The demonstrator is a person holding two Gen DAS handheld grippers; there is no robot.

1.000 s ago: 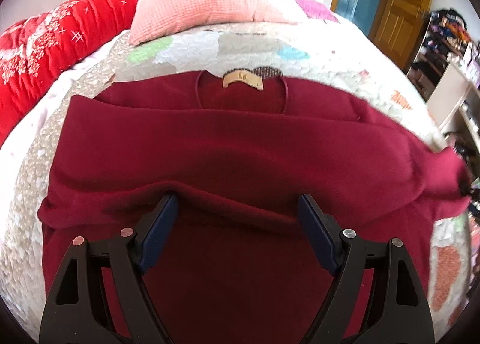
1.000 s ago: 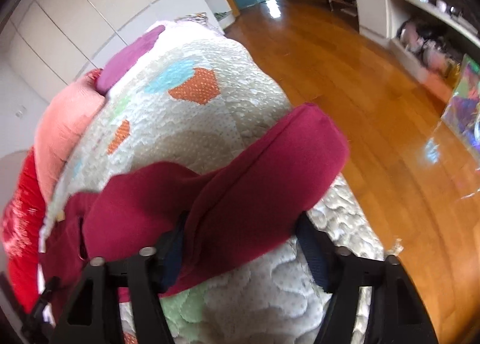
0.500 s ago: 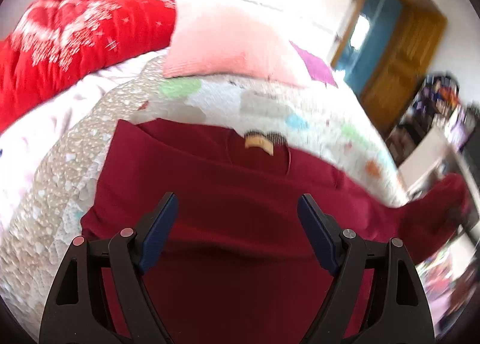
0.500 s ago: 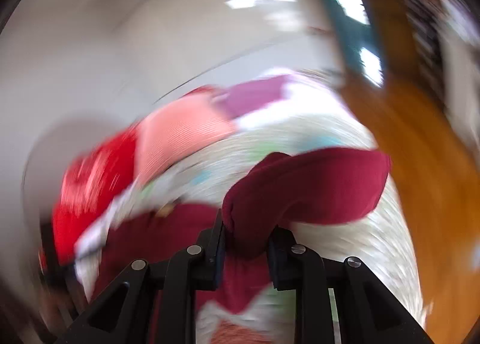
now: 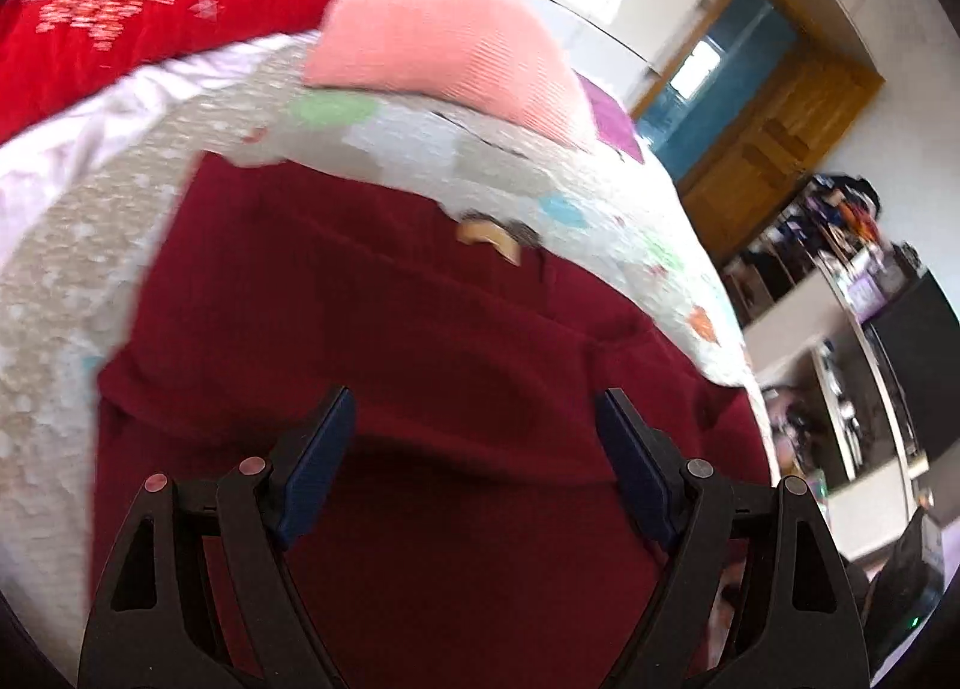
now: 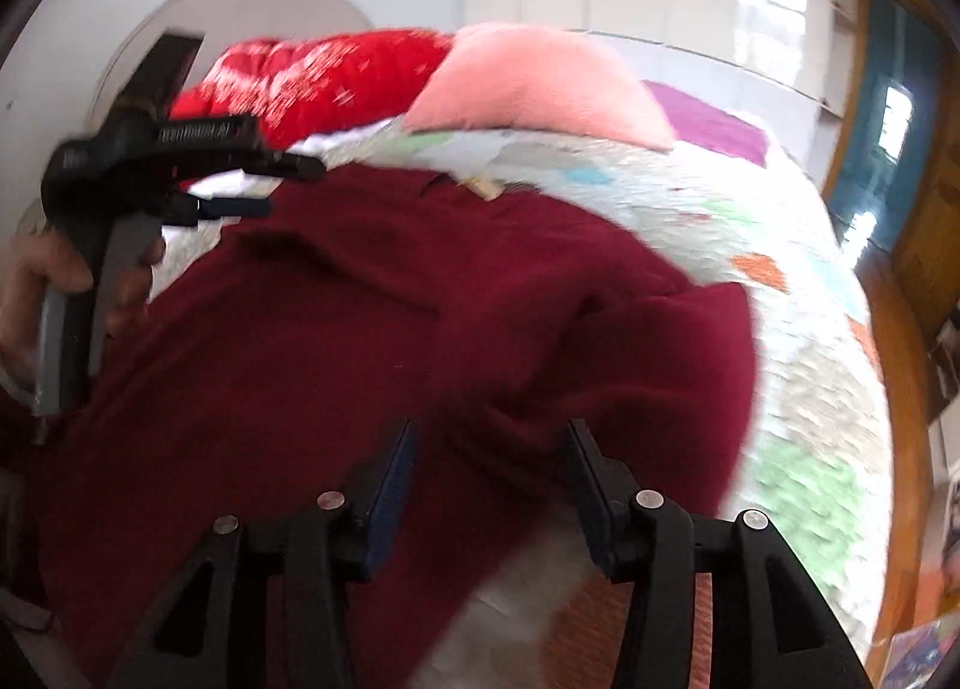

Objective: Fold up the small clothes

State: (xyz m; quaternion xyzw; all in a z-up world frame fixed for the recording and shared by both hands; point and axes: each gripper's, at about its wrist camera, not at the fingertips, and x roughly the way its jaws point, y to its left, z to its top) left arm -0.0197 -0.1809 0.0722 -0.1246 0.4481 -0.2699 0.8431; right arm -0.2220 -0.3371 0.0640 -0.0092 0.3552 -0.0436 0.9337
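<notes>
- The dark red sweater (image 6: 360, 341) lies flat on the quilted bedspread (image 6: 780, 245) of the bed, its neck label (image 5: 489, 236) toward the pink pillow (image 5: 444, 35).
- One sleeve (image 6: 660, 365) is laid inward over the body.
- Right hand-held gripper (image 6: 489, 476): its jaws have just been opening and now stand partly apart. The folded sleeve lies between them, and the pads do not press on it.
- Left hand-held gripper (image 5: 474, 467): jaws wide apart, above the sweater's body, holding nothing.
- Expect a soft, limp, light knit. It will sag and drape from any single hold, and its thick folds should stay in place once laid down.
- Take hold at a hem or doubled edge, pinching all layers together.
- Use both hand-held grippers, set well apart, to keep the fold line straight.
</notes>
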